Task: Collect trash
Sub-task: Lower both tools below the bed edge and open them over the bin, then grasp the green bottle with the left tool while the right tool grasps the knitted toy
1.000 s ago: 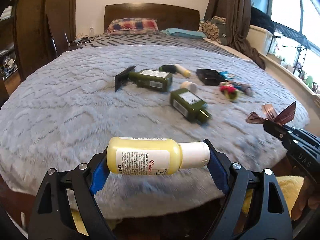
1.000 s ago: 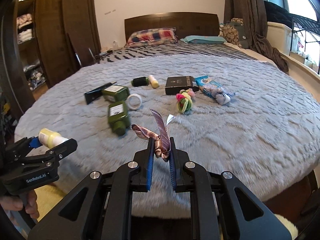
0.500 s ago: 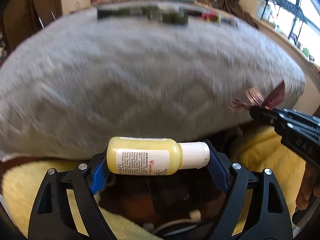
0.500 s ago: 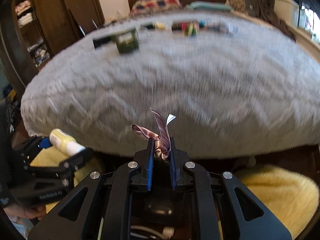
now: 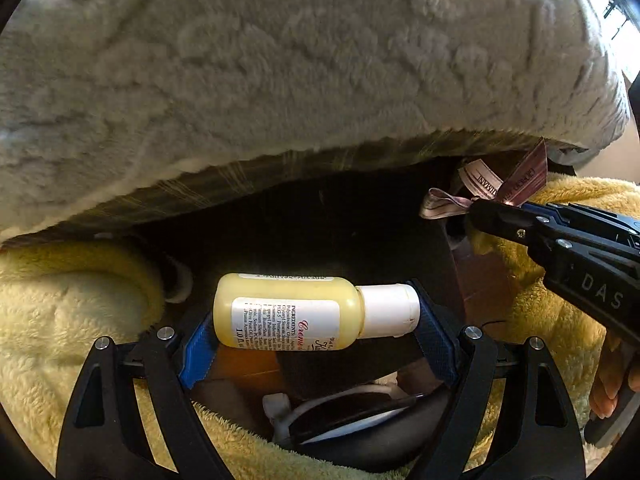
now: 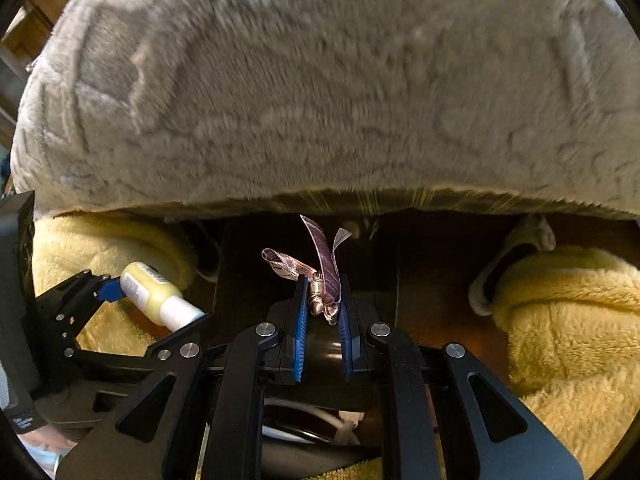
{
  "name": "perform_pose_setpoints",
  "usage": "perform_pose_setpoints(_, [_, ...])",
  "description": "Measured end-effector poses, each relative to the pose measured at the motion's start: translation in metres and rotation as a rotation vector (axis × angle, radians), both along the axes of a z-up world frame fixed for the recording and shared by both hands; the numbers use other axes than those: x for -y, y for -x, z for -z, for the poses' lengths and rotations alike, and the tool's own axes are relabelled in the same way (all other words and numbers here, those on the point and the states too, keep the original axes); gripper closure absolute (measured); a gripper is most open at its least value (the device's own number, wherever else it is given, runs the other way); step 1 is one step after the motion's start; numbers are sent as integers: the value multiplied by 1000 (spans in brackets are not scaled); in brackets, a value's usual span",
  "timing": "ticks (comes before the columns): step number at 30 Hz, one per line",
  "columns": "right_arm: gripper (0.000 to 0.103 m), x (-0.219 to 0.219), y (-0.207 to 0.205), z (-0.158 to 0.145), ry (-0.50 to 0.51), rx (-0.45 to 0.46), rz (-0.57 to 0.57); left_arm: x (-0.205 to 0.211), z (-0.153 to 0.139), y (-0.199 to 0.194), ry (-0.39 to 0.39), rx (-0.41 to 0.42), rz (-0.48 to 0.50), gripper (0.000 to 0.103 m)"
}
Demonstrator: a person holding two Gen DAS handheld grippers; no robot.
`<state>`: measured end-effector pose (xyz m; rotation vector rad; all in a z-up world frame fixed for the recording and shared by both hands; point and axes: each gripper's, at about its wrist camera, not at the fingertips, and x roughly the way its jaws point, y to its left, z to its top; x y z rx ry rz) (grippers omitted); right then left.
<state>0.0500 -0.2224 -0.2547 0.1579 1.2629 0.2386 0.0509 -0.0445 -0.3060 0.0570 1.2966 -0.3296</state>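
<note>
- The left gripper (image 5: 316,336) clamps the yellow lotion bottle (image 5: 288,312) end to end, base on one pad, white cap on the other; a slight twist could pop it loose.
- The right gripper (image 6: 322,300), fingers nearly together, pinches a pink ribbon (image 6: 320,276) whose loops stick out above the tips; it could cling on release.
- Both hang below the bed's grey blanket (image 5: 280,60), over something dark I cannot identify.

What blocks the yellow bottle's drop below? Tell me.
Nothing visible. The left tool holds the bottle over a dark gap below the blanket edge, between yellow fleece. What waits beneath is too dark to identify.
</note>
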Motion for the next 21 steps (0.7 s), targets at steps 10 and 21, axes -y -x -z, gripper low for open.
perform_pose_setpoints(10, [55,8,-10,-4,-11,9,22,11,5,-2,-17,-12,22,16])
perform_pose_setpoints(21, [36,20,-5,-78,25,207,85,11,-61,13,-32,145,8,15])
